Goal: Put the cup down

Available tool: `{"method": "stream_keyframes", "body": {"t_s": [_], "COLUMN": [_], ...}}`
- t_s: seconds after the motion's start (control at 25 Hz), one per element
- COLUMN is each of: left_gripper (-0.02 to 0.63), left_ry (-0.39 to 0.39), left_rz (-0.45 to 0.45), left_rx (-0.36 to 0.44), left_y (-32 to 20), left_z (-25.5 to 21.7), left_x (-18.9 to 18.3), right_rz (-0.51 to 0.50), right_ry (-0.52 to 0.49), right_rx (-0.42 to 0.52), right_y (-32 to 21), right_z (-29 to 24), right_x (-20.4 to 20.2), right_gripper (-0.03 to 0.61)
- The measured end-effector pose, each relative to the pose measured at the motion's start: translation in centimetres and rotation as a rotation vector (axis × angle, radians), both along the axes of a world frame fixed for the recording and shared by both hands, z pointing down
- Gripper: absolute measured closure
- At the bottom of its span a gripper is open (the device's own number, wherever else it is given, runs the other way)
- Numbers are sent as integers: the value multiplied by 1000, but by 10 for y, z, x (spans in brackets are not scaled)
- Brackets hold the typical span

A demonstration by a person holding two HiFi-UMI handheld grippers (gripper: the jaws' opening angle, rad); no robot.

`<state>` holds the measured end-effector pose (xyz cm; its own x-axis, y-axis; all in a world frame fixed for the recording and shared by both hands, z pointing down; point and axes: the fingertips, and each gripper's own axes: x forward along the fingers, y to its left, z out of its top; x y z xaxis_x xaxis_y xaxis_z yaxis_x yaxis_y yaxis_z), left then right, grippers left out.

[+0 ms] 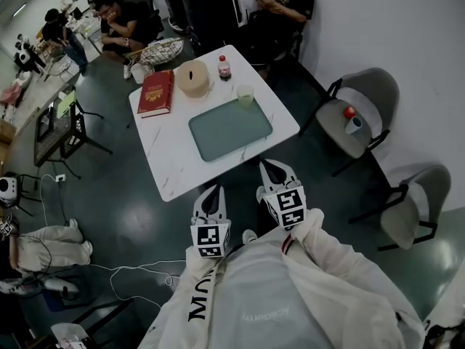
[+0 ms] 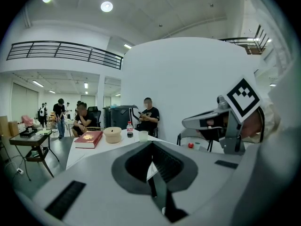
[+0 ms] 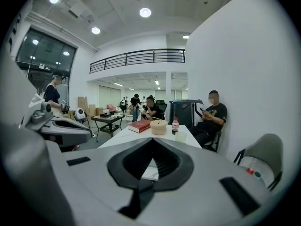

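A pale translucent cup stands upright on the white table, just beyond the far right corner of a teal tray. Neither gripper holds it. It shows small and far off in the left gripper view and in the right gripper view. My left gripper hangs short of the table's near edge, close to my body, jaws together and empty. My right gripper is beside it at the table's near right corner, also shut on nothing.
A red book, a round beige container and a red-capped bottle sit at the table's far end. Grey chairs stand to the right, one carrying small objects. People sit beyond the table. Cables lie on the floor at left.
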<state>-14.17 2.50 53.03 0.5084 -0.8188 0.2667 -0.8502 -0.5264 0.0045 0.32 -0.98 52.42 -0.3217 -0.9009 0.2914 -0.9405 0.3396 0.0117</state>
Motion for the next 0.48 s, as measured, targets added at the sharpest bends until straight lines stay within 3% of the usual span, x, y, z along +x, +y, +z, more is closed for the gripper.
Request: {"method": "stream_keyframes", "body": {"t_s": [0.48], "left_gripper": [603], "left_ry": [-7], "left_rz": [16], "left_rx": [38], "left_y": [5], "left_z": [-18], "left_x": [22], "right_rz": [-17], "right_ry": [-41], "right_rx": [73], "right_y": [15], "right_z": [-34], "right_x": [5], "right_gripper": [572]}}
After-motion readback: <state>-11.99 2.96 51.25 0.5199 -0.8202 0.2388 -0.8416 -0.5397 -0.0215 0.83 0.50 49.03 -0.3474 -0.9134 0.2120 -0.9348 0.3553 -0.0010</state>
